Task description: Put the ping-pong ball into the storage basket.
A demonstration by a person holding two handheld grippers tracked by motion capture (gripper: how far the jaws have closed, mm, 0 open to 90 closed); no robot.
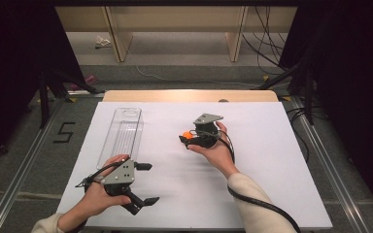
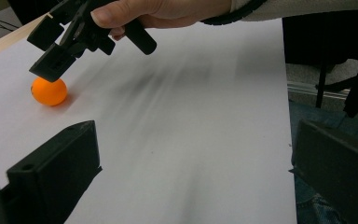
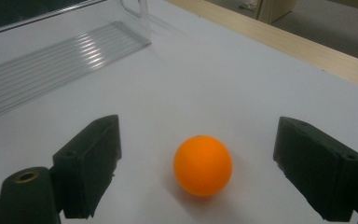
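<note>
An orange ball point(image 3: 203, 164) rests on the white table between the two jaws of my right gripper point(image 3: 198, 151), which stands open and touches the ball on neither side. From above, the ball point(image 1: 188, 134) lies mid-table just at the tip of the right gripper point(image 1: 185, 137). My left gripper point(image 1: 149, 183) is held near the front left of the table, open wide with nothing between its jaws. In the left gripper view point(image 2: 193, 158) the ball point(image 2: 49, 91) sits far off at the left, under the right gripper point(image 2: 46, 51).
A long clear plastic tray point(image 1: 121, 133) lies on the left part of the white sheet point(image 1: 262, 160), beyond the left gripper; its ribbed floor point(image 3: 51, 65) is seen past the ball. A wooden table edge point(image 1: 189, 95) runs along the back.
</note>
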